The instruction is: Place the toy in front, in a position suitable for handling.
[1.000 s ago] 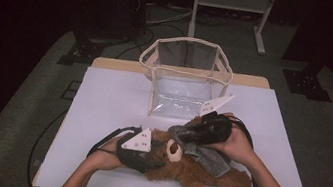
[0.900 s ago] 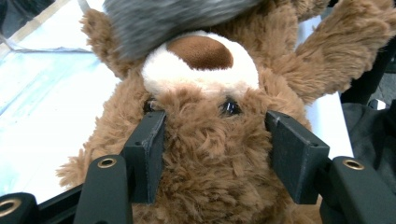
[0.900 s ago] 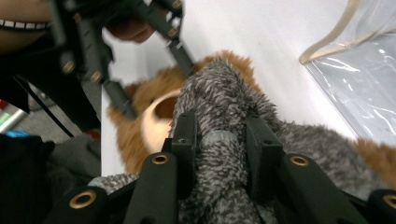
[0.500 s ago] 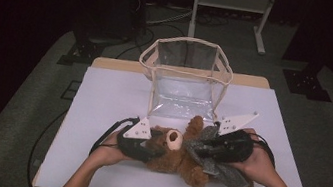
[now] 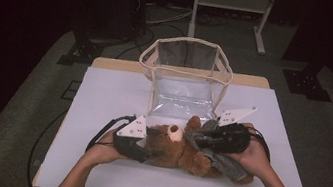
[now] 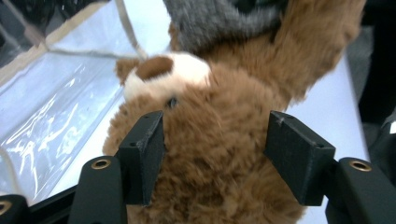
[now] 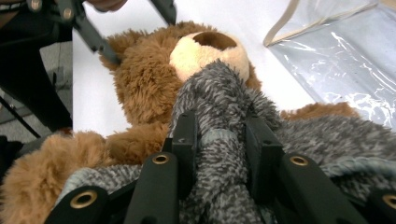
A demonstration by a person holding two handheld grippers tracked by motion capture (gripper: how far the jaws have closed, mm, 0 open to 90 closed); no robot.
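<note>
Brown plush teddy bear [image 5: 180, 151] lying low and centre in the high view on white tabletop [image 5: 119, 91], muzzle up, wearing a grey knitted garment [image 5: 224, 161] toward the frame's right. Head held between the spread jaws of the left gripper [image 6: 215, 154], fur pressing against both pads in the left gripper view. Fold of grey knit pinched tight between the near-closed jaws of the right gripper [image 7: 219, 140], seen close in the right gripper view. Left hand [image 5: 105, 147] and right hand [image 5: 256, 156] entering from the bottom edge, cables trailing off the table's sides.

Just above the bear, touching or nearly touching an ear: clear plastic bag [image 5: 185, 76] with beige trim, standing open at frame centre. Beyond the table, grey carpeted floor [image 5: 332, 120], dark surroundings, and a pale metal stand [image 5: 229, 2] at top centre.

Against half a second ago: bear's head turned slightly more toward the left gripper, right gripper lifted a touch nearer the bag.
</note>
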